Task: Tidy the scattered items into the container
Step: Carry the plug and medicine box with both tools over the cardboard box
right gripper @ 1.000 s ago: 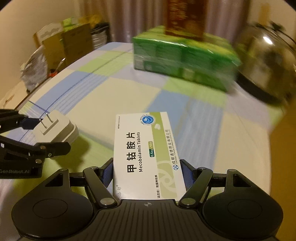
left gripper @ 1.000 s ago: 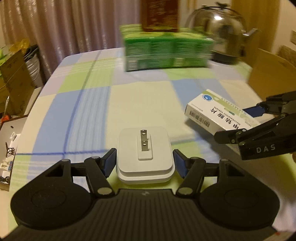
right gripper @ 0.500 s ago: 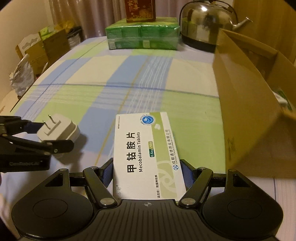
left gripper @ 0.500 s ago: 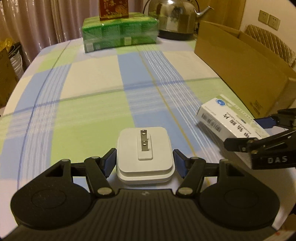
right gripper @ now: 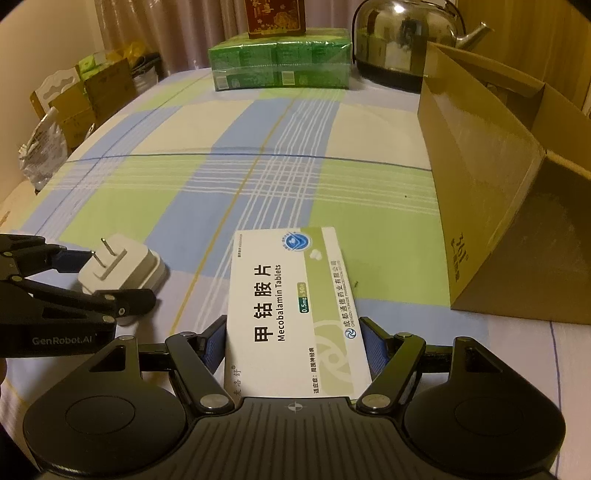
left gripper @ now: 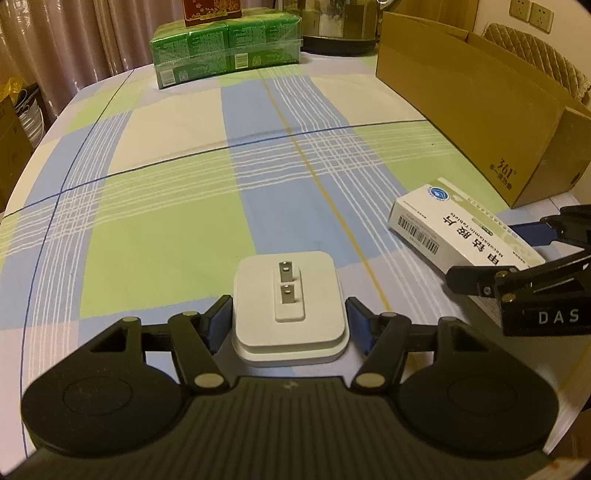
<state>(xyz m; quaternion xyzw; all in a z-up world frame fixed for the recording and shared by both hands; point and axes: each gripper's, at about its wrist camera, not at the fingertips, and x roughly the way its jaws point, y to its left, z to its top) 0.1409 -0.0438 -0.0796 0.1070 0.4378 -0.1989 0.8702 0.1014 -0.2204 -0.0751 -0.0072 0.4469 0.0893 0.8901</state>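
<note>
Cardboard container (right gripper: 491, 206), one, stands open at the right edge of the checked tablecloth (left gripper: 166, 206); from my views I cannot tell what lies inside it. My left gripper (left gripper: 288, 325) is partly closed with both blue pads against one white plug adapter (left gripper: 290, 306), prongs up, and my right gripper (right gripper: 295, 343) likewise clamps one white tablet box (right gripper: 291, 310), both held above the cloth just short of the container. At the far end I count one green wrapped pack (right gripper: 280, 61) carrying one red box (right gripper: 275, 16), with one steel kettle (right gripper: 402, 44) beside it.

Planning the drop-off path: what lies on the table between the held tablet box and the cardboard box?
Nothing: in the right wrist view only bare checked tablecloth separates the Mecobalamin tablet box from the cardboard box.
</note>
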